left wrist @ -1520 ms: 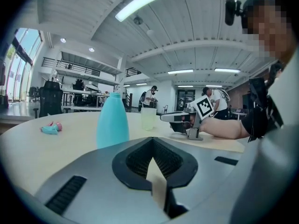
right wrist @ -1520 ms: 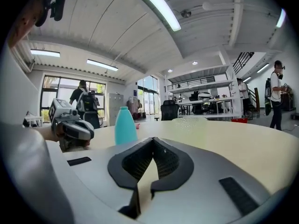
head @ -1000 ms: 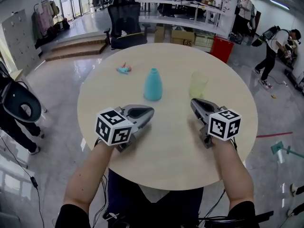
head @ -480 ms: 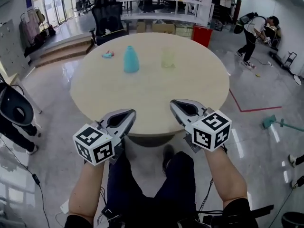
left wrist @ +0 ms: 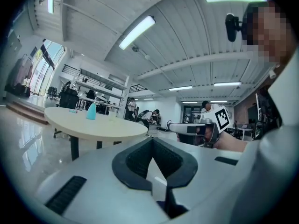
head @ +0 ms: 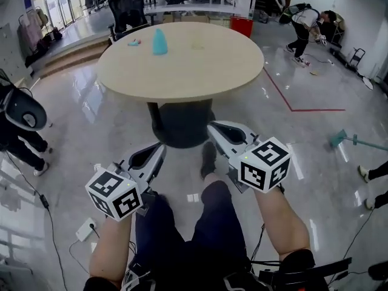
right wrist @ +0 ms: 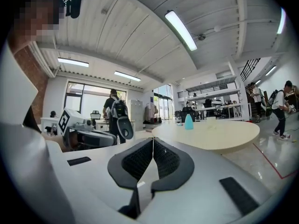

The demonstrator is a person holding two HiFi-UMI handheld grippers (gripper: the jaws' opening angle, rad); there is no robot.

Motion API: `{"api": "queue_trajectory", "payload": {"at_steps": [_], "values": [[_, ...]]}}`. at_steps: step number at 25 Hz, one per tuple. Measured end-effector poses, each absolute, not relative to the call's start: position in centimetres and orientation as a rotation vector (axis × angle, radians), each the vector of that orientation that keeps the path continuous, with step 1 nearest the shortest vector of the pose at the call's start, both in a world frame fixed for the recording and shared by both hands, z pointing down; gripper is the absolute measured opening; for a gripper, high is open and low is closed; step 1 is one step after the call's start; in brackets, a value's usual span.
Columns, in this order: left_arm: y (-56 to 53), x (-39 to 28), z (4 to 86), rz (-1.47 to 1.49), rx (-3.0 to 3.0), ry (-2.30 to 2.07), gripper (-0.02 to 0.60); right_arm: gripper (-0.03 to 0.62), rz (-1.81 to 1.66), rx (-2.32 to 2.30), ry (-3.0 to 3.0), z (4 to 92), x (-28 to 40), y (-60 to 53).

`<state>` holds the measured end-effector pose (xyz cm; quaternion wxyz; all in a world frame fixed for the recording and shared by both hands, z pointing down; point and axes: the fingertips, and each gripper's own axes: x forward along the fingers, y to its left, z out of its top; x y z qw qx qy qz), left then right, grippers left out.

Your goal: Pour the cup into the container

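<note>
Head view, with both gripper views. The round table (head: pixel 182 71) stands well apart from the person, in the upper part of the head view, on a dark pedestal (head: pixel 179 125) over a glossy floor (head: pixel 79 120).

The teal container (head: pixel 159 42) stands upright near the table's far left edge. The pale translucent cup (right wrist: pixel 211 120) stands to its right, apart from it and also by the far edge. A small teal-and-pink object (head: pixel 134 42) lies just left of the container.

The left gripper (head: pixel 159 149) and the right gripper (head: pixel 213 128) are both held off the table, above the person's dark-trousered legs (head: pixel 200 235) and the floor, pointing toward the table. In each gripper view the two dark pads meet at their tips. Both pairs of jaws are therefore pressed together, with nothing between them.

One second earlier both grippers lay over the table's near edge, with the container and cup a short way ahead of them. Half a second earlier they were just outside that edge. The table now lies far ahead, and its pedestal, previously hidden under the top, is exposed. Container, cup and small object keep the same places relative to one another on the table, and the jaws are closed as before.

A red line (head: pixel 291 102) marks the floor right of the table, and a red bin (head: pixel 241 26) stands beyond its far right edge.
</note>
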<state>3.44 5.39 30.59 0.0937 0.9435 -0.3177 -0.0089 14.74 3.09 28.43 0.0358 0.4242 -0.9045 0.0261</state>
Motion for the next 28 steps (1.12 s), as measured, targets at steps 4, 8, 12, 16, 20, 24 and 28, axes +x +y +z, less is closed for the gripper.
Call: {"api": "queue_trajectory", "payload": {"at_steps": [4,8,12,16,20,24,28], "values": [[16.8,0.3,31.4,-0.095,2.792,-1.006,0.0,0.008,0.049,1.287,-2.775,29.4,11.9,14.9],[26.6,0.1,32.1,-0.024,2.803,-1.062,0.0,0.008,0.036,1.271,-2.765,29.5,11.5,24.6],[35.7,-0.1,30.0,-0.049,2.809,-1.052,0.0,0.008,0.046,1.304,-2.778,27.7,11.9,33.1],[43.1,-0.2,30.0,-0.049,2.804,-1.08,0.0,0.008,0.066,1.29,-2.8,28.0,11.9,40.3],[49.9,0.5,31.0,-0.043,2.793,-1.065,0.0,0.008,0.081,1.287,-2.809,29.0,12.6,46.7],[53.9,1.0,30.5,-0.053,2.807,-1.065,0.0,0.008,0.086,1.33,-2.815,28.9,13.5,51.0],[56.4,1.5,30.0,-0.042,2.819,-1.099,0.0,0.008,0.106,1.403,-2.814,28.8,15.1,54.8]]}}
